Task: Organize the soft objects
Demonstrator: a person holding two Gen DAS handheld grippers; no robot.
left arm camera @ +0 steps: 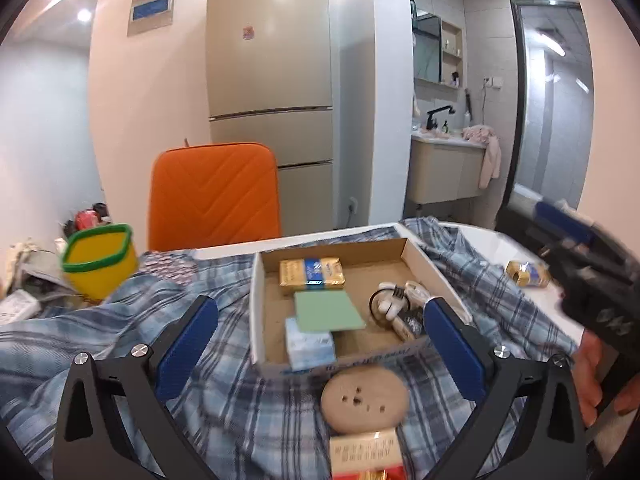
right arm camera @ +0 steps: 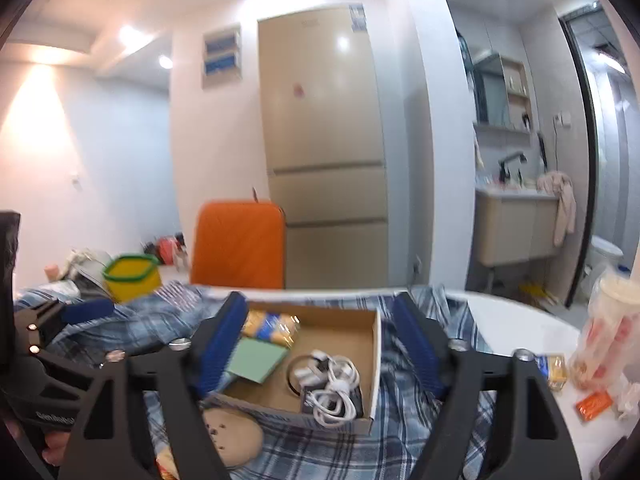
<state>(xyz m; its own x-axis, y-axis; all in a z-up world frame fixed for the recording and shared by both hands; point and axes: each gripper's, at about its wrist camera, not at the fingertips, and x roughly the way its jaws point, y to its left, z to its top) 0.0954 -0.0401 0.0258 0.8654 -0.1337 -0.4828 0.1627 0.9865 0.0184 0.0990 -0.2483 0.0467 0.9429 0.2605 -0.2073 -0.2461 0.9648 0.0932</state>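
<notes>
**A:** From your left wrist, where does the soft stuff lie?

**B:** My left gripper [left arm camera: 320,344] stands wide, with nothing between its blue pads. The plaid cloth [left arm camera: 224,392] is spread below and ahead of it, over most of the desk [left arm camera: 492,244]; only a white strip shows at the far edge and the far right corner. The cardboard box [left arm camera: 258,312] sits on the cloth, straight ahead between my fingers. In it are a gold-and-blue packet [left arm camera: 312,274] toward the far wall, a green pad [left arm camera: 328,310] in the middle, a pale blue tissue pack [left arm camera: 310,344] near the front wall, and a white cable [left arm camera: 400,300] on the right. A round tan plush piece [left arm camera: 364,396] lies on the cloth just in front of the box, nearer me.

**A:** Anything unclear there?

**B:** A red-and-gold pack [left arm camera: 364,456] is cut off at the bottom. My right gripper [left arm camera: 568,236] is a dark blur at the right.

**A:** And from the right wrist?

**B:** Here my right gripper [right arm camera: 320,356] is also spread wide and empty. The box [right arm camera: 376,360] lies between the fingers and beyond them, on the cloth [right arm camera: 420,432]. The tan plush piece [right arm camera: 232,436] is at the lower left, partly behind my left-hand finger [right arm camera: 220,348].

**A:** What is hidden?

**B:** That finger covers the box's left side, so the tissue pack is out of sight. The view is blurred; a plastic bag [right arm camera: 608,336] near the desk's right edge is hard to make out. My left gripper [right arm camera: 86,312] pokes in from the left, only partly shown.
</notes>
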